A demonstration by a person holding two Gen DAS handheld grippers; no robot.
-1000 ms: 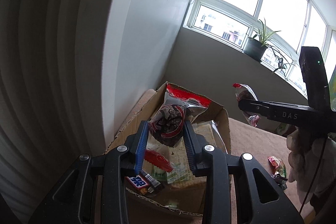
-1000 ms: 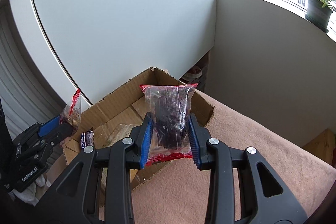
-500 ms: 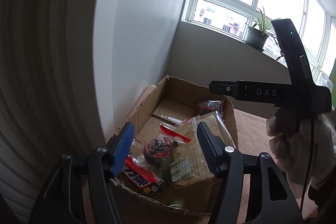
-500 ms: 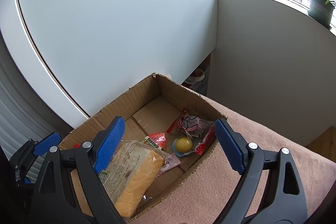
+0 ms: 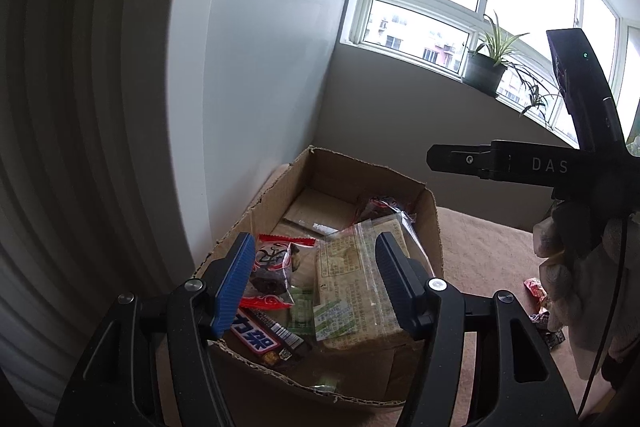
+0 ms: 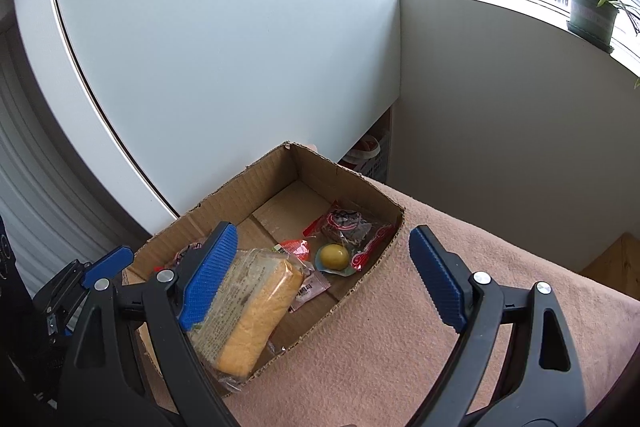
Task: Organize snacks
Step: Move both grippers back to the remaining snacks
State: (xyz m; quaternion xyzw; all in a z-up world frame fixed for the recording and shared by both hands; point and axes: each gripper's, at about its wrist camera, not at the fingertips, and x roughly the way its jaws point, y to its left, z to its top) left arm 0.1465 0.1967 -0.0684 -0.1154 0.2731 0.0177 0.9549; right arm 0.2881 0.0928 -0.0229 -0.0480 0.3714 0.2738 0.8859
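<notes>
both grippers hang over the cardboard box (image 6: 248, 187), left gripper (image 5: 316, 283) and right gripper (image 6: 324, 275) jaws just spread wide, nothing between. red-edged snack packets (image 6: 348, 227) lie inside the box beside the bread pack (image 6: 252, 311).

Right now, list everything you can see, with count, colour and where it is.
Cardboard box: one, brown, on the blanket by the white wall.
Bread loaf: one, yellow, clear bag, near end of box.
Dark snack packets: two, red-edged, one at each end of box.
Yellow ball candy: one, mid box.
Chocolate bar: one, blue and red, near corner.
Loose wrappers: a few, red, on blanket.
Blanket: one, pink.
Potted plant: one, green, windowsill.
Left gripper: jaws open, over box.
Right gripper: jaws open, empty.
Gloved hand: one, white.
</notes>
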